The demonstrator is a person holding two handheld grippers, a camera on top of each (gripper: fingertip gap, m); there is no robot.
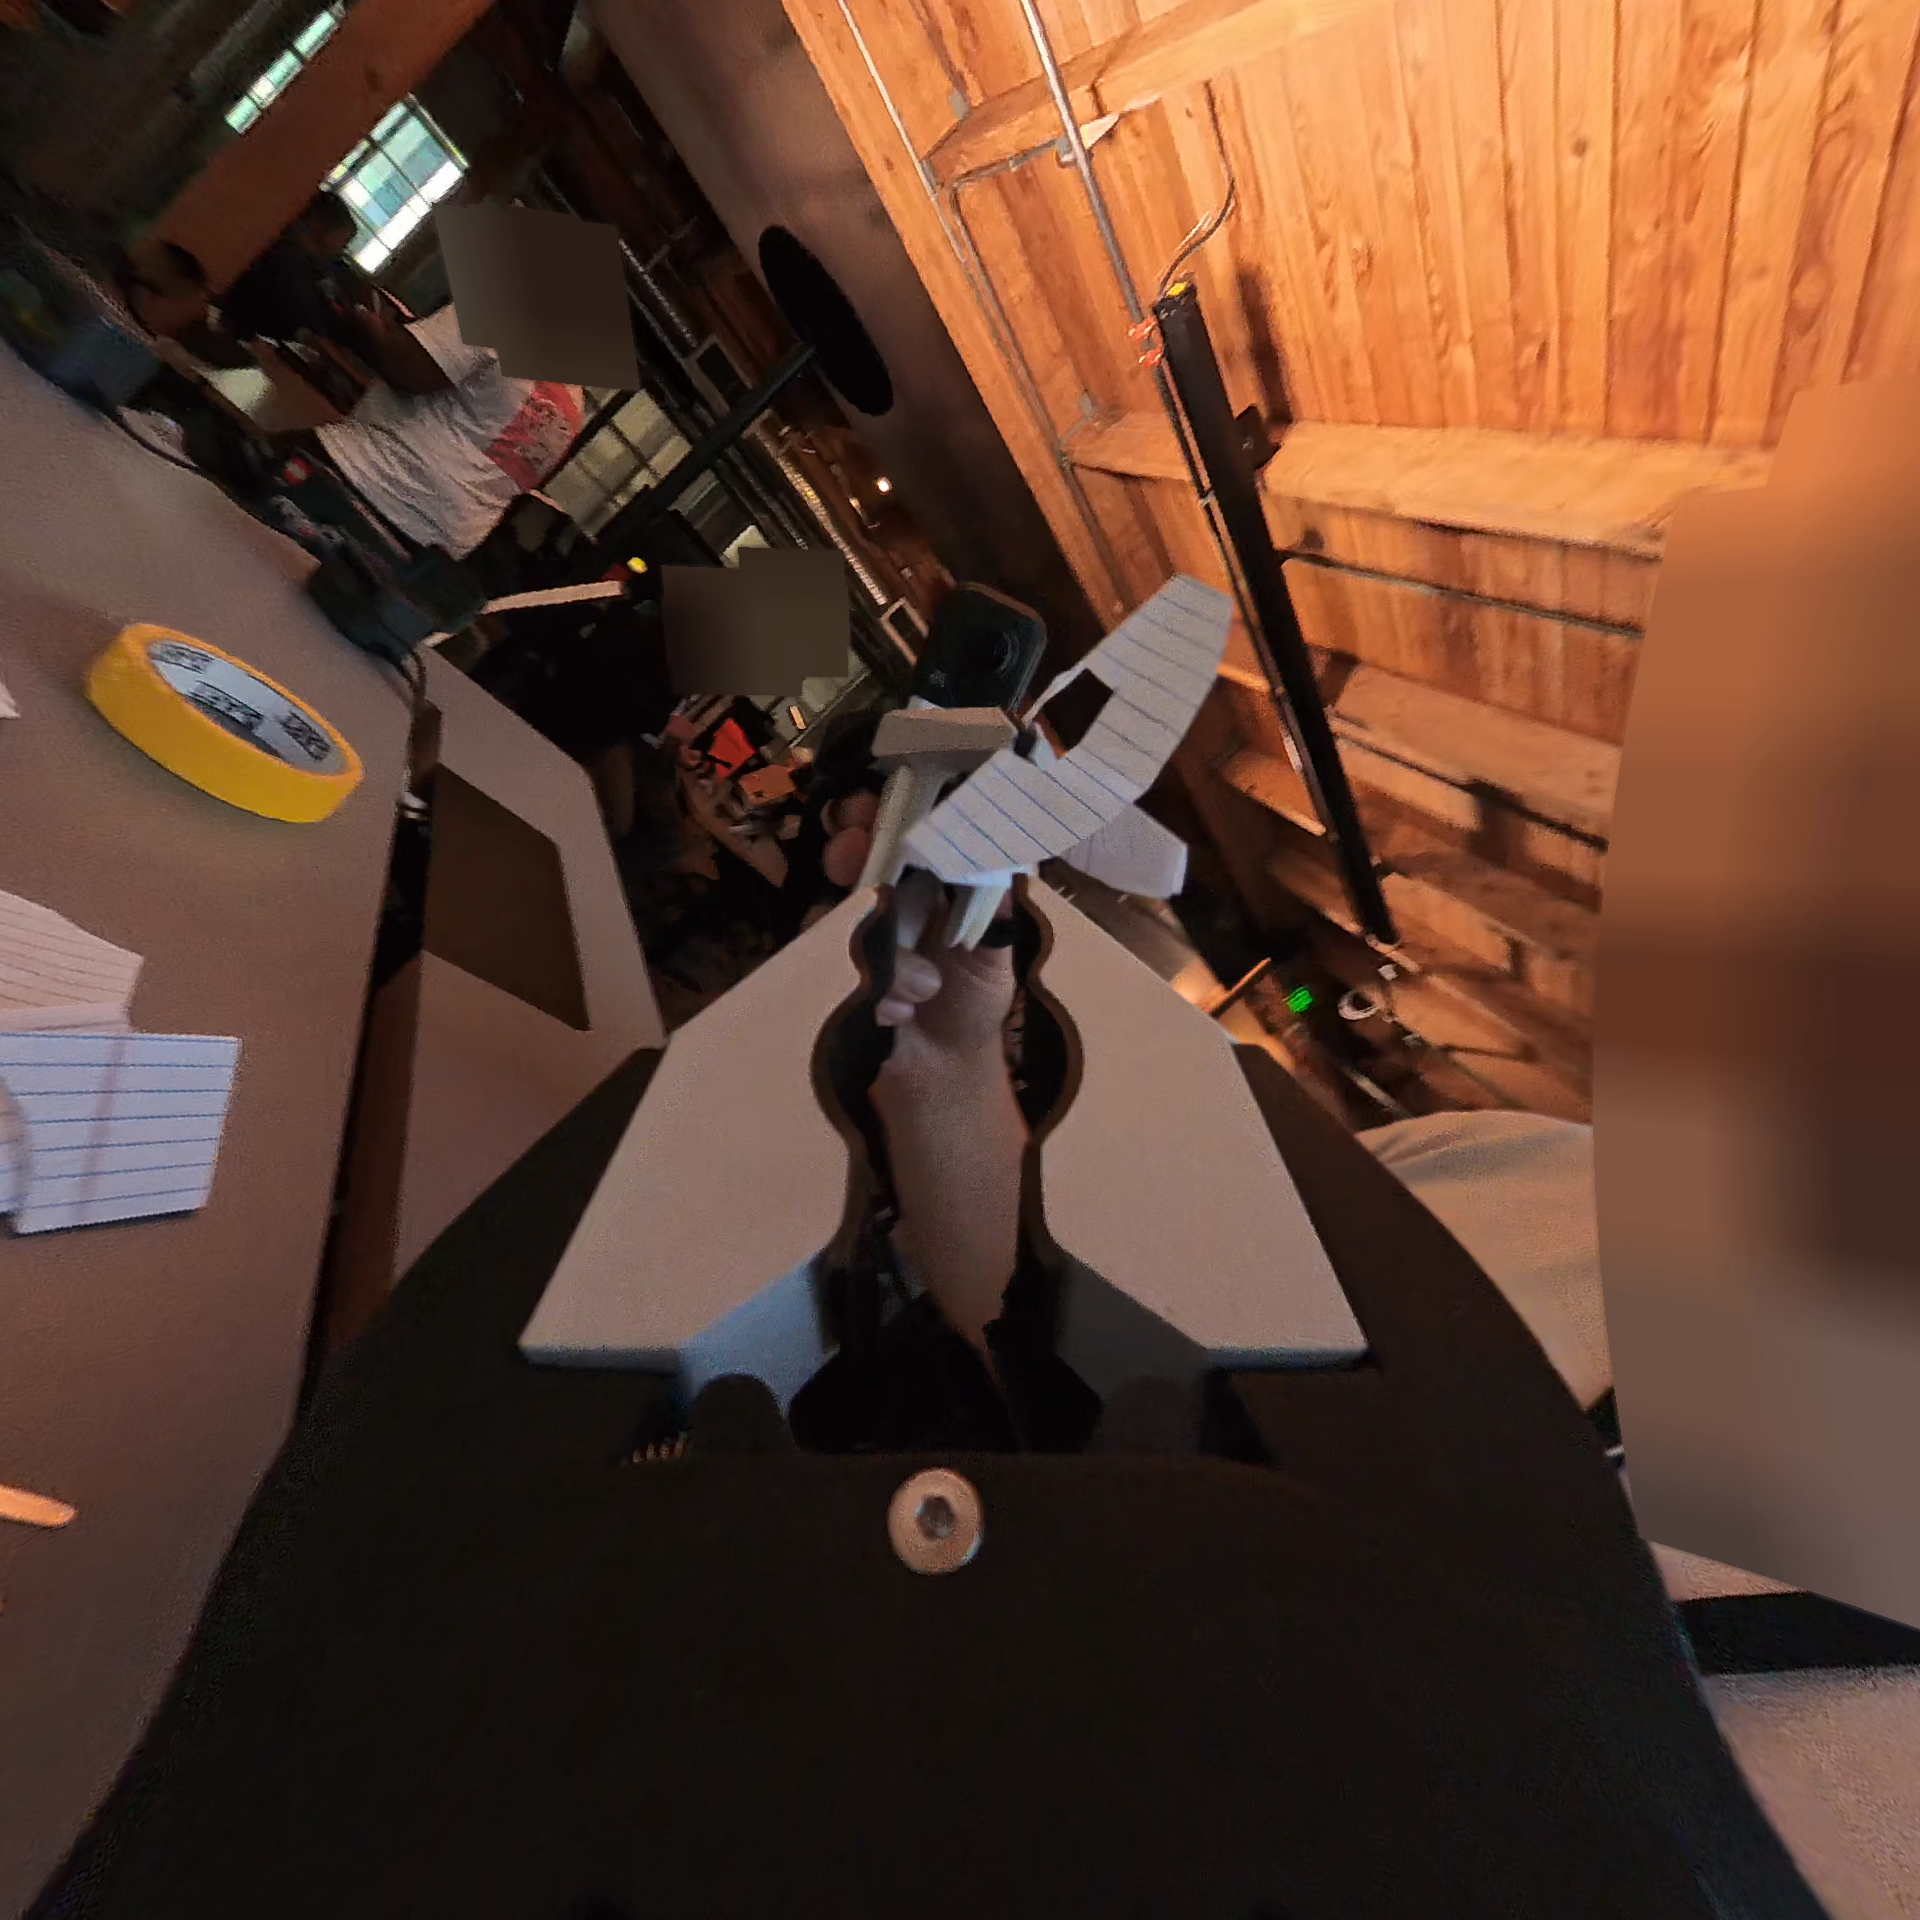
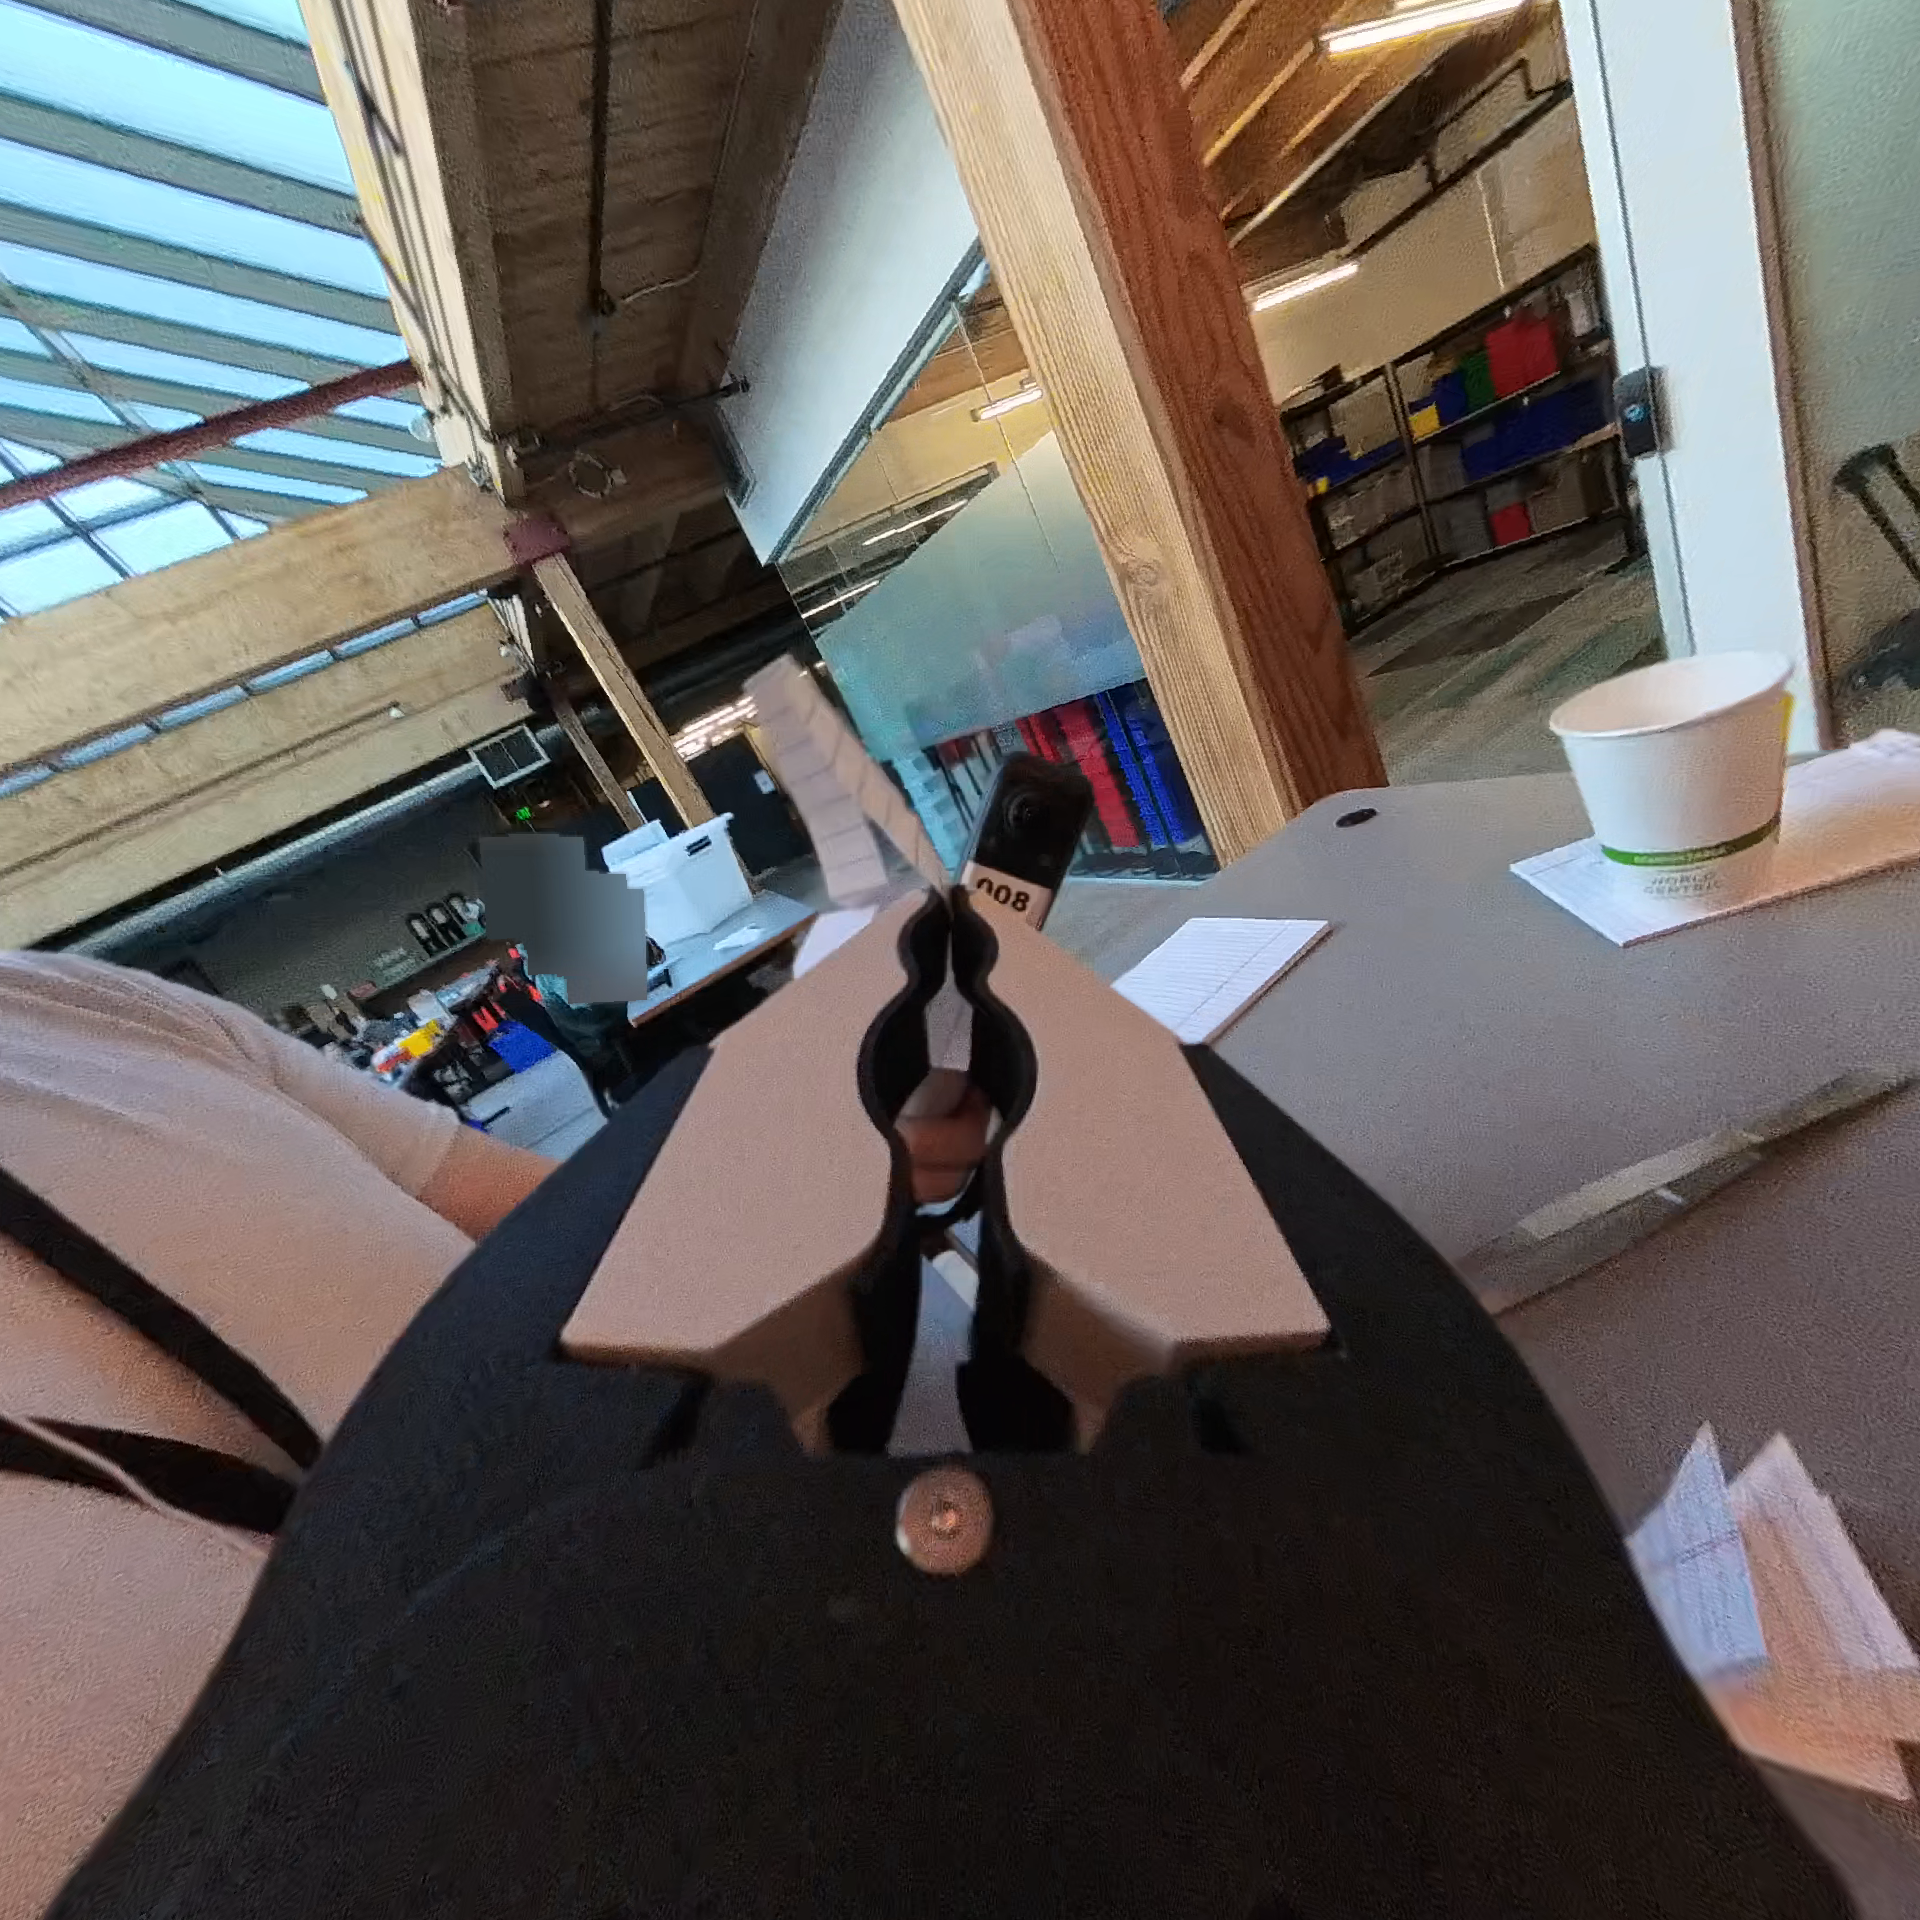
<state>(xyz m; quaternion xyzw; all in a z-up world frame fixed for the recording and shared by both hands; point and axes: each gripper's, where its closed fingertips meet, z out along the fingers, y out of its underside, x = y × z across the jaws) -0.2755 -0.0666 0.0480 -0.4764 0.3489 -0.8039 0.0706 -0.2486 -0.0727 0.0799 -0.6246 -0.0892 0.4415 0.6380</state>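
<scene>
A curved lined index card (image 1: 1081, 769) with a square hole, joined to white folded pieces, is held up in the air between both grippers. My left gripper (image 1: 954, 914) is closed on the white lower pieces of this card piece. My right gripper (image 2: 951, 902) is shut on a lined card strip (image 2: 831, 800) that sticks up and left from its tips. The right gripper's tan fingers (image 1: 935, 740) and camera (image 1: 982, 649) face me in the left wrist view. The left gripper's camera (image 2: 1023, 831) shows just behind the right tips. A hand (image 1: 940, 1049) is seen through the left jaws.
A yellow tape roll (image 1: 223, 722), loose lined cards (image 1: 104, 1132) and a wooden stick (image 1: 31, 1507) lie on the grey table (image 1: 208, 935). A paper cup (image 2: 1678, 769), a card stack (image 2: 1221, 977) and folded cards (image 2: 1766, 1579) lie to the right. A wooden post (image 2: 1143, 416) stands behind. Left tips to right tips: about 5 cm.
</scene>
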